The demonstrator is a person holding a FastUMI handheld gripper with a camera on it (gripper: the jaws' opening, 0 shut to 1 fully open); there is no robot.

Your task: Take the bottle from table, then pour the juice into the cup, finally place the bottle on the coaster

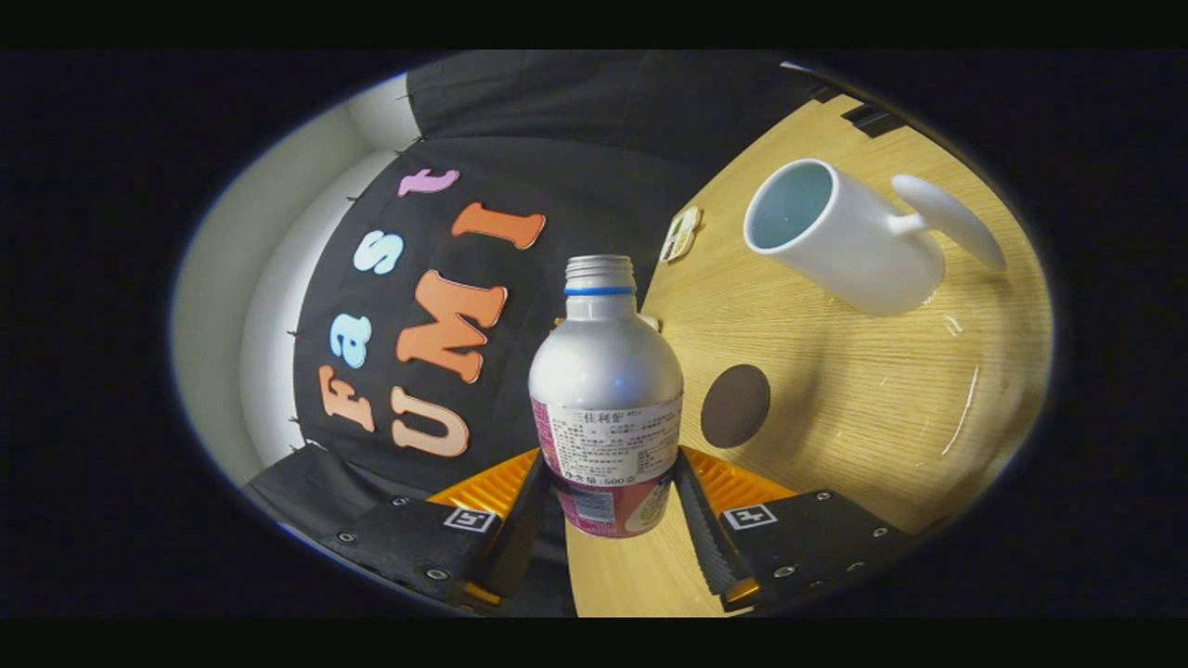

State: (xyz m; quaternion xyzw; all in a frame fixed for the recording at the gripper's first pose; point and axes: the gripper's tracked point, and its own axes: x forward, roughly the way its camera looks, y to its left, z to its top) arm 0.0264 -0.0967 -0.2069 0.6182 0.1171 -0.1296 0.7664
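Observation:
A silver bottle (605, 371) with an open threaded neck, a blue ring and a pink label sits between my two fingers, and my gripper (608, 506) is shut on its lower body. The view is rolled, so the wooden table (854, 408) slopes to the right of the bottle. A white cup (835, 237) with a handle stands beyond the bottle, off to the right, its pale blue inside showing. A round dark brown coaster (735, 405) lies flat on the table just right of the bottle, closer to me than the cup.
A small cream-coloured tag (680, 233) lies on the table near its far edge, left of the cup. The black cloth wall (520, 139) hangs behind and to the left of the bottle, with a white wall (251, 269) further left.

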